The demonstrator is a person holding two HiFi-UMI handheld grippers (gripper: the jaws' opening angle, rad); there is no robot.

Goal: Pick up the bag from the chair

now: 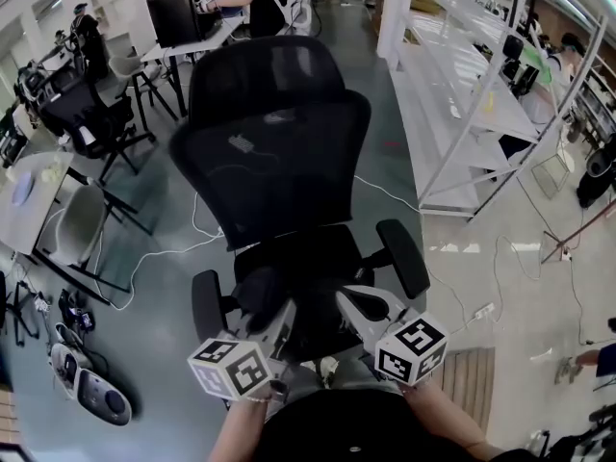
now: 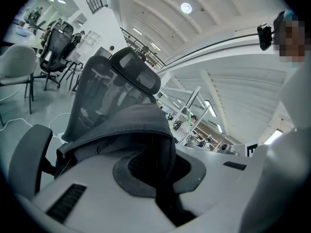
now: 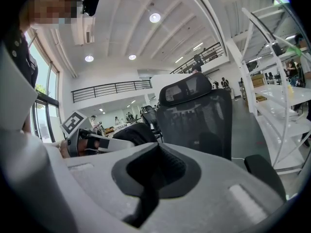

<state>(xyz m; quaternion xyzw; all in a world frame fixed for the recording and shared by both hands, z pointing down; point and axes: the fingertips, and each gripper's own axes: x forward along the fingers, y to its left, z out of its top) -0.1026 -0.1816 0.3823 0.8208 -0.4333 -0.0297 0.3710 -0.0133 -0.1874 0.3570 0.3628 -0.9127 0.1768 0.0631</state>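
Observation:
A black mesh office chair (image 1: 274,162) stands right in front of me; its backrest fills the left gripper view (image 2: 97,96) and the right gripper view (image 3: 194,115). The dark grey bag (image 2: 131,125) lies at the front of the seat, a black lump (image 3: 133,132) that barely stands out from the seat in the head view. My left gripper (image 1: 279,318) is shut, with bag fabric running down between its jaws (image 2: 158,152). My right gripper (image 1: 353,301) hovers just right of it, jaws together with nothing visible between them (image 3: 155,152).
White shelving racks (image 1: 462,94) run along the right. Desks and other chairs (image 1: 91,114) stand at the left and back, with a person at a desk. Cables (image 1: 144,258) trail over the floor. Devices (image 1: 91,383) lie on the floor at lower left, a wooden pallet (image 1: 472,373) at lower right.

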